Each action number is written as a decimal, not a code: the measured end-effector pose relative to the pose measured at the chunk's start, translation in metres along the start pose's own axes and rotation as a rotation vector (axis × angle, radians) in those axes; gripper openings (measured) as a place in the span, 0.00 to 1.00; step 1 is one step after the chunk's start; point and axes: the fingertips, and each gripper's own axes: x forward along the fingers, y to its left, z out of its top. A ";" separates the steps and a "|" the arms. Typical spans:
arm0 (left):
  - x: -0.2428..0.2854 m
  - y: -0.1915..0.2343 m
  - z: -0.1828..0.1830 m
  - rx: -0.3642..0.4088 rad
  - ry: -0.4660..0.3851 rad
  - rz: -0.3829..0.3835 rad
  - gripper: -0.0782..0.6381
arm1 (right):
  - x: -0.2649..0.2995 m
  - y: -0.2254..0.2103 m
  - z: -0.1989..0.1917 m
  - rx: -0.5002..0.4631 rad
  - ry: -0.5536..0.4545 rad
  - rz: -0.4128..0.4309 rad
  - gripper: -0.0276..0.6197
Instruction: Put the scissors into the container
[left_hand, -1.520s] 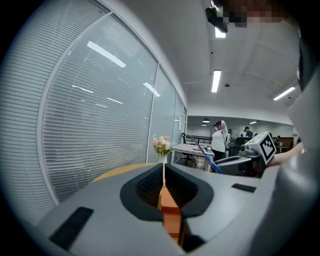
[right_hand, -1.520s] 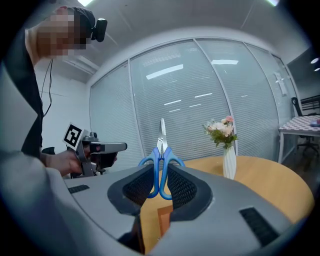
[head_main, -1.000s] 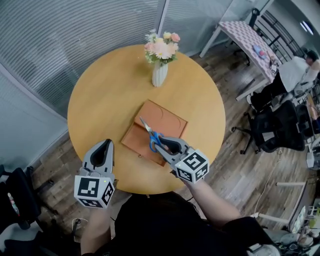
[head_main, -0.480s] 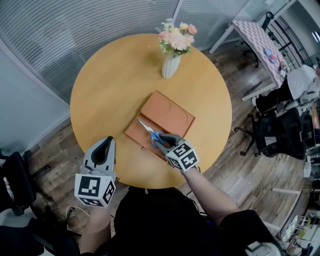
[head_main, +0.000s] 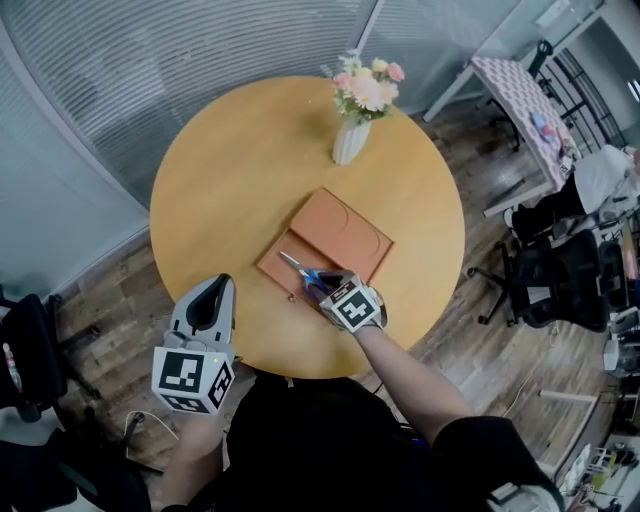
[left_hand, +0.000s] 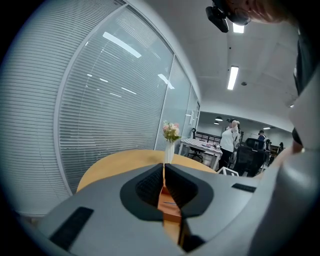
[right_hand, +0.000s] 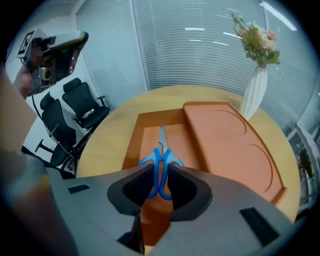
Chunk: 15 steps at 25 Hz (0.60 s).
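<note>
Over the last second the right gripper (head_main: 330, 286), jaws clamped on the blue handles of the scissors (head_main: 298, 268), had dropped toward the frame's centre. The blades now hung low over the open tray of the container (head_main: 350, 230), so release looked close. The left gripper (head_main: 212, 290) waited at lower left, jaws together and empty.

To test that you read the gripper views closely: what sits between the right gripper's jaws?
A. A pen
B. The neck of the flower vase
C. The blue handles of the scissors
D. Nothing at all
C: the right gripper view shows the right gripper with its jaws closed on the blue handles of the scissors, the blades pointing out over the orange container.
</note>
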 end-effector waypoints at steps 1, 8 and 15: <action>-0.001 0.000 0.001 -0.001 -0.003 0.001 0.14 | 0.003 0.000 -0.002 -0.016 0.030 -0.001 0.19; -0.013 0.006 0.008 -0.008 -0.033 0.009 0.14 | 0.016 0.014 -0.006 -0.028 0.133 0.057 0.20; -0.022 0.013 0.011 -0.008 -0.049 0.003 0.14 | 0.011 0.010 -0.004 0.007 0.119 0.042 0.24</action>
